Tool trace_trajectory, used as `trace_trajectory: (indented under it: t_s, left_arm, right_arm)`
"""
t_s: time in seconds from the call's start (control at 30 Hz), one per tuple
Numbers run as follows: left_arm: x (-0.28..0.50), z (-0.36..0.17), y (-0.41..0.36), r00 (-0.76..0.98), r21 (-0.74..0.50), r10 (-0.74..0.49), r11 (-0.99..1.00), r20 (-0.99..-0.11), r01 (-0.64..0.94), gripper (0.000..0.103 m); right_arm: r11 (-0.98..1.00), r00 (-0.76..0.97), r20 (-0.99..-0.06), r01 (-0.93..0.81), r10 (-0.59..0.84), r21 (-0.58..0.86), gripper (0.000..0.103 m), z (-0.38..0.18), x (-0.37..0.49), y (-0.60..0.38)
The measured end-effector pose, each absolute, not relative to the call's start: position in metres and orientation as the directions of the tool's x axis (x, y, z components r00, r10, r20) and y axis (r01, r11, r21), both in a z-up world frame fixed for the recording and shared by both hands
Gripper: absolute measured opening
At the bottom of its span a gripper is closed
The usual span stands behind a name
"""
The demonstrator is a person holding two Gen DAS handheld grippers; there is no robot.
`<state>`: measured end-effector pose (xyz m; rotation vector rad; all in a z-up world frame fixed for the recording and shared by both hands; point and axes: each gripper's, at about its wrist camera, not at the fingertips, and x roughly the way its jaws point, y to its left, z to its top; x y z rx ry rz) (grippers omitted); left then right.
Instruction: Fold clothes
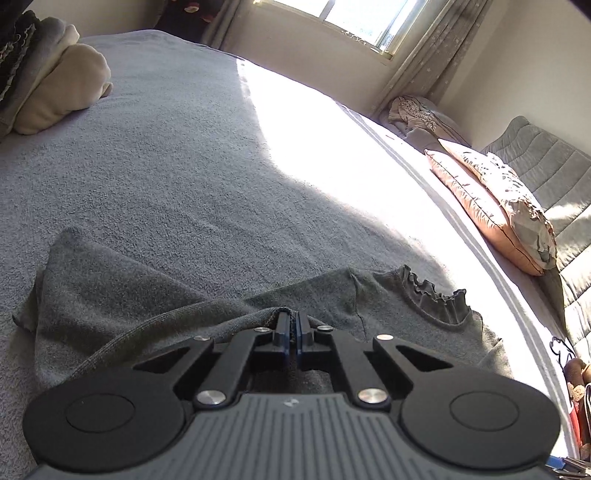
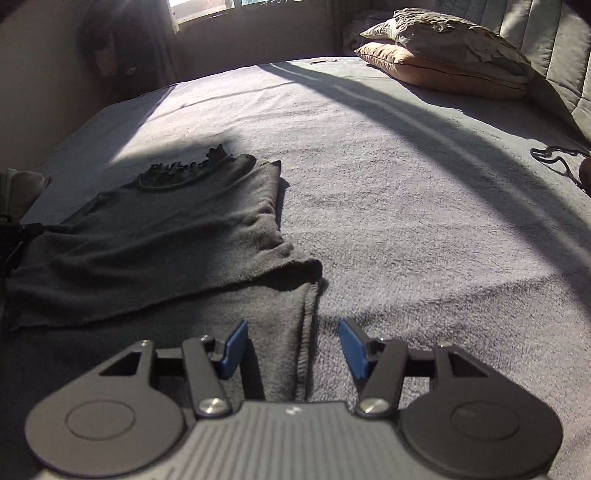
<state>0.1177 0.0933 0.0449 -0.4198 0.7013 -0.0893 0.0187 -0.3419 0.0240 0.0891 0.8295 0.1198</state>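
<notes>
A dark grey top (image 1: pixel 155 295) with a ruffled neckline (image 1: pixel 432 295) lies on the grey bed cover (image 1: pixel 184 166). My left gripper (image 1: pixel 294 325) is shut on a fold of the top's fabric at its near edge. In the right wrist view the same top (image 2: pixel 166 229) lies to the left, ruffled neckline (image 2: pixel 184 170) far away, with a sleeve or hem strip (image 2: pixel 291 332) running toward me. My right gripper (image 2: pixel 293 339) is open, its blue pads (image 2: pixel 232 347) on either side of that strip's edge, low over the bed.
A stack of folded clothes (image 1: pixel 48 85) sits at the far left of the bed. Pillows (image 1: pixel 498 206) and a padded headboard (image 1: pixel 546 170) lie on the right; the pillows (image 2: pixel 450 55) show far right in the right wrist view. A black cord (image 2: pixel 554 158) lies at the right edge. A window (image 1: pixel 354 18) is beyond.
</notes>
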Motion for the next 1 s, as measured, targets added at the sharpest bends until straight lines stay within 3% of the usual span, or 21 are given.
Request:
trace_trajectory:
  t_s: [0.23, 0.4, 0.53, 0.67, 0.77, 1.0]
  left_arm:
    - [0.113, 0.037, 0.095, 0.716, -0.421, -0.257, 0.905, -0.649, -0.057, 0.005]
    - [0.094, 0.044, 0.117, 0.700, -0.463, -0.271, 0.881, -0.661, -0.097, 0.027]
    - [0.078, 0.056, 0.153, 0.729, -0.505, -0.230, 0.844, -0.645, -0.180, 0.028]
    - [0.072, 0.073, 0.181, 0.739, -0.421, -0.100, 0.868, -0.666, -0.262, 0.041]
    - [0.068, 0.079, 0.189, 0.702, -0.349, -0.065, 0.897, -0.710, -0.270, 0.045]
    - [0.040, 0.093, 0.162, 0.708, -0.235, -0.128, 0.970, -0.695, -0.055, 0.056]
  right_arm:
    - [0.991, 0.658, -0.741, -0.081, 0.134, 0.108, 0.059, 0.024, 0.017, -0.345]
    - [0.994, 0.661, -0.743, -0.076, 0.105, 0.073, 0.063, 0.026, 0.016, -0.345]
    - [0.997, 0.672, -0.737, -0.066, 0.072, 0.038, 0.063, 0.029, 0.016, -0.343]
    - [0.998, 0.693, -0.719, -0.064, 0.055, 0.015, 0.064, 0.034, 0.019, -0.339]
    - [0.997, 0.700, -0.712, -0.073, 0.051, 0.000, 0.065, 0.036, 0.020, -0.335]
    - [0.995, 0.708, -0.705, -0.093, 0.042, -0.035, 0.068, 0.036, 0.021, -0.327]
